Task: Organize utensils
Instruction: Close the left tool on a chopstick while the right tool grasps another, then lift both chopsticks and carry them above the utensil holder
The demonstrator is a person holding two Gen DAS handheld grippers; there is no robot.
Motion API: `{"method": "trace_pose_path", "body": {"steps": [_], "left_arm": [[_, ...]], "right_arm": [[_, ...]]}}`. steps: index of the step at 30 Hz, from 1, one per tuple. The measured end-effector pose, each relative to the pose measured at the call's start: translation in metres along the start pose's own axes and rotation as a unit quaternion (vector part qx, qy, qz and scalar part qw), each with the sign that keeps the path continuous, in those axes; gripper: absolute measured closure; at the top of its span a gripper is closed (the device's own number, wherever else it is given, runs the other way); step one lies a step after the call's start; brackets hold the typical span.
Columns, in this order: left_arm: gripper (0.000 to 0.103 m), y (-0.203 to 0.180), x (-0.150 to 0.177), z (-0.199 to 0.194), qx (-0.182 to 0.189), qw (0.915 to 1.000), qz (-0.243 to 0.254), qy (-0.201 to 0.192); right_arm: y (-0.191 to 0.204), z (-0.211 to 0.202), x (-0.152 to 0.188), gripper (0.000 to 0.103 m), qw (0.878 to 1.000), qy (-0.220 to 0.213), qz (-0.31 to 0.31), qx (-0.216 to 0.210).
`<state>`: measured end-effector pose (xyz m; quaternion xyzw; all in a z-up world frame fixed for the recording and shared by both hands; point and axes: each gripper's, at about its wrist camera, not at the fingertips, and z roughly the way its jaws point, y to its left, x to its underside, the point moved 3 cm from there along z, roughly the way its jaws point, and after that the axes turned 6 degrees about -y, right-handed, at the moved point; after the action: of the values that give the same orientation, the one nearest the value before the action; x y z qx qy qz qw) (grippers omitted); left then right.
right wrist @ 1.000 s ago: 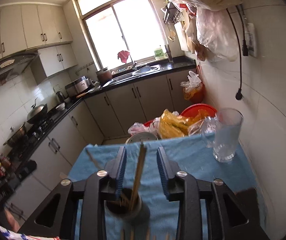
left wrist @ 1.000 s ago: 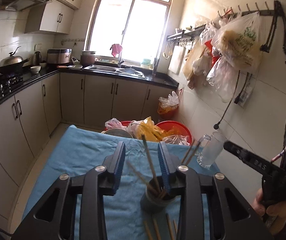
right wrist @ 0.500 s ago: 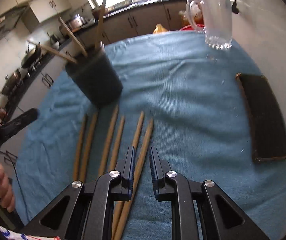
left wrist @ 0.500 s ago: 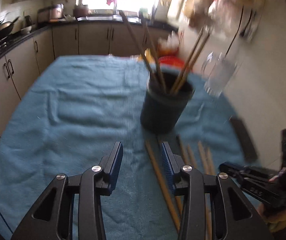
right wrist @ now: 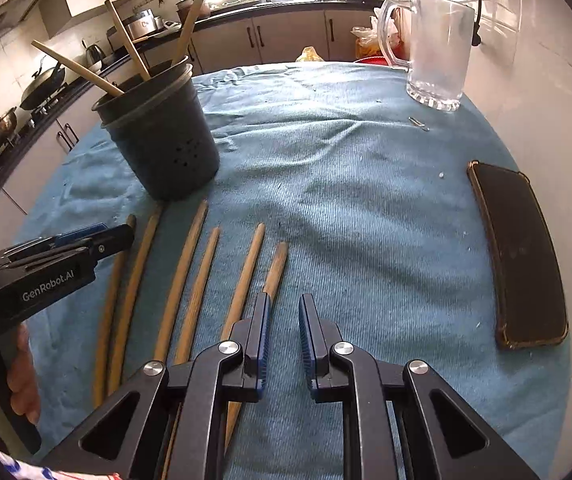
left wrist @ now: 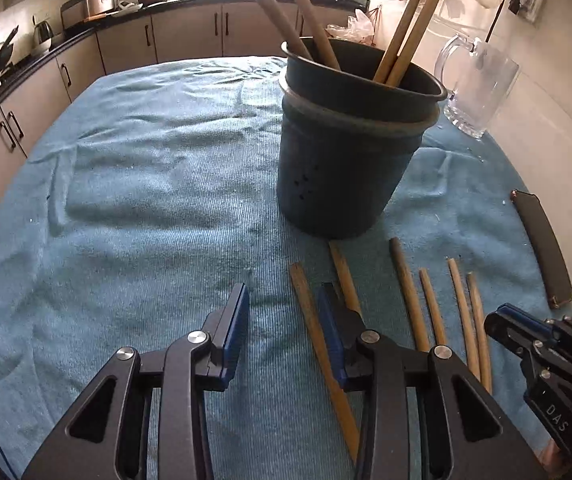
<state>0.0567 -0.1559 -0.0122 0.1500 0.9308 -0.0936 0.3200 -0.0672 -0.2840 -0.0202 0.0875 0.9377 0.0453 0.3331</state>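
A dark utensil holder [left wrist: 346, 148] stands on the blue towel with several wooden chopsticks in it; it also shows in the right wrist view [right wrist: 161, 140]. Several loose chopsticks [left wrist: 410, 292] lie side by side in front of it, also seen in the right wrist view [right wrist: 189, 280]. My left gripper [left wrist: 281, 312] is open and empty, low over the towel, with the leftmost chopstick [left wrist: 318, 344] next to its right finger. My right gripper [right wrist: 283, 316] is open a little and empty, just right of the rightmost chopstick [right wrist: 273, 268].
A glass mug [right wrist: 438, 52] stands at the far right of the table. A dark phone-like case [right wrist: 518, 256] lies near the right edge by the tiled wall. The blue towel [left wrist: 145, 184] covers the table. Kitchen counters lie beyond.
Both grippers have dropped from above the holder down to the towel in front of it. The right gripper's jaws stand narrower than a second ago.
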Motion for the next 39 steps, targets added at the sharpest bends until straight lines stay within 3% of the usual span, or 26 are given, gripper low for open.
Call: {"method": "trace_pose_path", "body": {"steps": [2, 3, 5, 9, 14, 20, 29, 33, 39], "left_arm": [[0.068, -0.001, -0.001, 0.001, -0.001, 1.0, 0.002, -0.001], [0.072, -0.001, -0.002, 0.001, -0.002, 1.0, 0.005, -0.002], [0.088, -0.001, -0.001, 0.001, -0.013, 0.9998, 0.016, -0.004], [0.094, 0.007, -0.004, 0.0, 0.002, 0.9999, 0.01, 0.004], [0.095, 0.022, 0.002, -0.006, 0.014, 0.9997, 0.014, 0.017], [0.095, 0.024, -0.001, -0.003, 0.021, 0.9992, 0.017, 0.031], [0.092, 0.012, -0.001, -0.001, 0.007, 0.9989, 0.039, 0.023], [0.096, 0.019, 0.001, -0.007, 0.028, 0.9993, 0.012, 0.022], [0.096, 0.026, -0.001, -0.058, 0.035, 0.9989, -0.003, -0.033]], "right_arm": [[0.0, 0.004, -0.006, 0.087, 1.0, 0.003, -0.001, 0.003], [0.0, 0.005, -0.007, 0.087, 1.0, 0.004, 0.0, 0.004], [0.001, 0.009, -0.011, 0.087, 1.0, 0.005, 0.001, 0.006], [0.0, 0.015, -0.017, 0.087, 1.0, 0.007, 0.012, 0.004], [0.003, 0.012, -0.014, 0.087, 1.0, 0.018, 0.007, -0.003], [0.026, 0.024, -0.018, 0.087, 0.995, 0.049, -0.054, 0.065], [0.025, 0.038, -0.036, 0.094, 0.993, 0.091, -0.026, 0.065], [0.017, 0.033, -0.037, 0.096, 0.996, 0.077, -0.005, 0.044], [0.018, -0.025, -0.037, 0.096, 1.0, -0.015, 0.005, 0.0]]}}
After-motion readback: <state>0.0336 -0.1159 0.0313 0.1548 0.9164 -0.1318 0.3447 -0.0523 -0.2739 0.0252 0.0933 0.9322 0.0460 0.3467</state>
